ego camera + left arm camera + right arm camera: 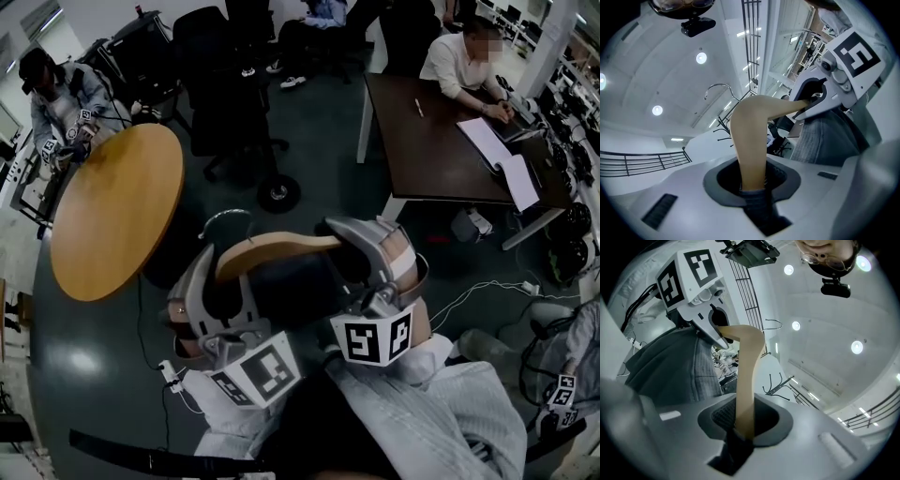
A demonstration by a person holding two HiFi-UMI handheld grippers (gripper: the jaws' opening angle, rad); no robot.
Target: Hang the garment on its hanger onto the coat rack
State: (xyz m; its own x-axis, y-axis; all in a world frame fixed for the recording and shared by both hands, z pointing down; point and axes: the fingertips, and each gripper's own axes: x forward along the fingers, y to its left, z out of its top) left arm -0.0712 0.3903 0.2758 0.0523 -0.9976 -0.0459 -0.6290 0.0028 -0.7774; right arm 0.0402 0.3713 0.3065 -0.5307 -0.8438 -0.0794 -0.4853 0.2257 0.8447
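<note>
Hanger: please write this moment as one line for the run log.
left gripper: shut on hanger | right gripper: shut on hanger | garment: on hanger | coat rack: apart, hanger not hung yet

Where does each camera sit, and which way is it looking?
Head view: on the person's head, looking steeply down at the left gripper and right gripper holding the hanger; a sleeve shows.
Left gripper view: on the left gripper, looking up along its fingers at the ceiling; the right gripper shows.
Right gripper view: on the right gripper, looking up too; the left gripper shows.
Shared: both gripper views show the hanger, garment, coat rack and head camera.
</note>
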